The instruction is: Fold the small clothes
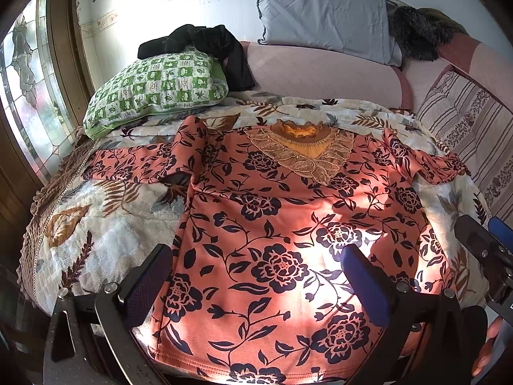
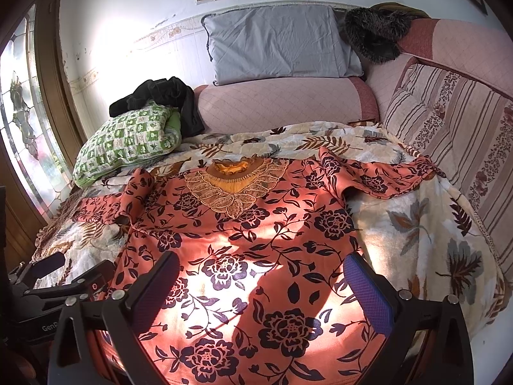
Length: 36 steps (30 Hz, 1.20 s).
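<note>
We see the blouse [image 1: 288, 224] spread flat, front up, on the leaf-print blanket [image 1: 96, 234], hem nearest us. Our left gripper [image 1: 259, 266] hangs wide open over the hem's left part, holding nothing; our right gripper [image 2: 261, 276] is likewise open and empty. The left sleeve [image 1: 134, 163] is rumpled, so a fold could trap creases, and a low pinch might catch blanket too.

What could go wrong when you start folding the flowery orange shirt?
The left sleeve lies bunched and creased, so a fold could trap those wrinkles. The shirt lies on a plush blanket, so a finger might pinch blanket along with shirt. The left gripper and right gripper are both open near the hem, close together, and might bump.
</note>
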Each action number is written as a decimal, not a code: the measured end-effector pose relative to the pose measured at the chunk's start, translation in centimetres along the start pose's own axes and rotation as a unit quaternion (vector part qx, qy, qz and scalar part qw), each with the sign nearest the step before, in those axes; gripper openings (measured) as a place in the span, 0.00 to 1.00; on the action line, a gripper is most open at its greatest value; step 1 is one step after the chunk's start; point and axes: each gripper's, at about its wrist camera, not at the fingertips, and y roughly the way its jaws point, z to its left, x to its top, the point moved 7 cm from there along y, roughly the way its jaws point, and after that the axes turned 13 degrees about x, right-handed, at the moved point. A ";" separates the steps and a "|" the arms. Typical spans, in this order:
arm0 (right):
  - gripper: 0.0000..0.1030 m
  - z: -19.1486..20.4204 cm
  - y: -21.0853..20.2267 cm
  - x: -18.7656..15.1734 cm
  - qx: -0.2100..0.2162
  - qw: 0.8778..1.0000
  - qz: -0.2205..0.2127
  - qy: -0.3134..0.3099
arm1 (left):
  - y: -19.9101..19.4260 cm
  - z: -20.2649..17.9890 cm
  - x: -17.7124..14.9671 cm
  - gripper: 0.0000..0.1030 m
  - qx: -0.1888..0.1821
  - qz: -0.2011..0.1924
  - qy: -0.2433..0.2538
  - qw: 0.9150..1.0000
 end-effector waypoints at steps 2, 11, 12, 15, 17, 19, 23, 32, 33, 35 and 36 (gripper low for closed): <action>1.00 0.0 0.3 0.1 0.000 1.000 0.001 0.000 | 0.2 0.0 0.0 1.00 0.001 0.001 -0.001 1.000; 1.00 -0.4 1.3 0.1 0.008 1.000 0.010 0.006 | 1.6 0.0 -0.1 1.00 -0.009 0.015 -0.005 1.000; 1.00 -0.7 1.8 0.0 0.021 0.999 0.017 0.016 | 2.0 0.2 -0.3 1.00 -0.016 0.022 -0.010 1.000; 1.00 -3.2 2.6 -0.4 0.072 0.994 0.030 0.083 | 4.4 1.5 -1.0 1.00 -0.029 0.056 -0.036 0.997; 1.00 -6.6 2.4 -0.2 0.098 0.984 0.019 0.145 | 6.3 2.9 -1.7 1.00 -0.029 0.082 -0.060 0.994; 1.00 -11.2 2.0 0.3 0.103 0.974 -0.002 0.202 | 8.1 4.6 -2.3 1.00 -0.013 0.101 -0.079 0.992; 1.00 -22.6 1.6 2.5 0.100 0.941 -0.061 0.316 | 11.0 8.8 -3.3 1.00 0.033 0.123 -0.115 0.985; 0.93 -45.8 6.4 7.0 0.089 0.843 -0.152 0.508 | 14.4 15.5 -4.6 1.00 0.090 0.147 -0.183 0.968; 0.90 -47.2 7.4 7.4 0.085 0.841 -0.149 0.513 | 14.6 15.9 -4.7 1.00 0.095 0.147 -0.186 0.967; 0.86 -49.8 9.1 7.8 0.060 0.840 -0.144 0.520 | 15.1 16.8 -4.8 1.00 0.107 0.149 -0.196 0.963; 0.80 -50.7 9.6 8.0 0.050 0.840 -0.143 0.521 | 15.3 17.2 -4.8 1.00 0.110 0.148 -0.202 0.962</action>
